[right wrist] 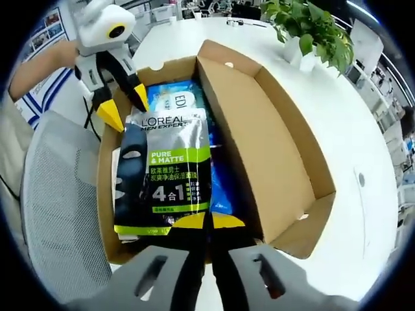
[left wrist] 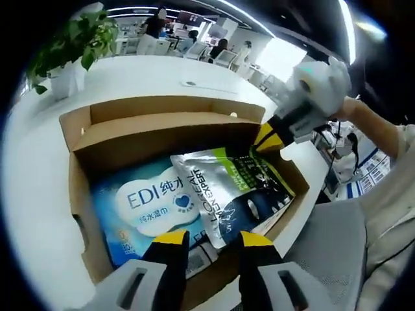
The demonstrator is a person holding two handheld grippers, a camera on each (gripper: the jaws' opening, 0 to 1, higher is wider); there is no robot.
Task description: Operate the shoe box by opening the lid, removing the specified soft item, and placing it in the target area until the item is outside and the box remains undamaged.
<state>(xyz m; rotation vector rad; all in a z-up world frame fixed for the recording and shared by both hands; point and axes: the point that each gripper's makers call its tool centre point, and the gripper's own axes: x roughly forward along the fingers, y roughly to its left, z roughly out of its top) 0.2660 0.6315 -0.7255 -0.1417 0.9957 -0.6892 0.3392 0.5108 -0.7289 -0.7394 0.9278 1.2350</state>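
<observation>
Right gripper view: right claw [right wrist: 207, 221] pinched shut on the L'Oreal pouch's [right wrist: 165, 172] near end, inside the open shoe box [right wrist: 259, 129].
Pouch runs lengthwise toward 12 o'clock; left claw [right wrist: 126, 107] looks slightly apart at its far end, so right's got it.

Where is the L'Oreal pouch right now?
In the right gripper view the L'Oreal pouch lies inside the open shoe box, on the blue wipes pack, its near edge pinched by the right claw.

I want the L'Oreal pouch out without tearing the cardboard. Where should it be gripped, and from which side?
Judging by its pose, grip the L'Oreal pouch by a flat end edge, coming from above through the open top of the shoe box. It lies flat on the blue wipes pack, and the right gripper looks already pinched on one edge.
</observation>
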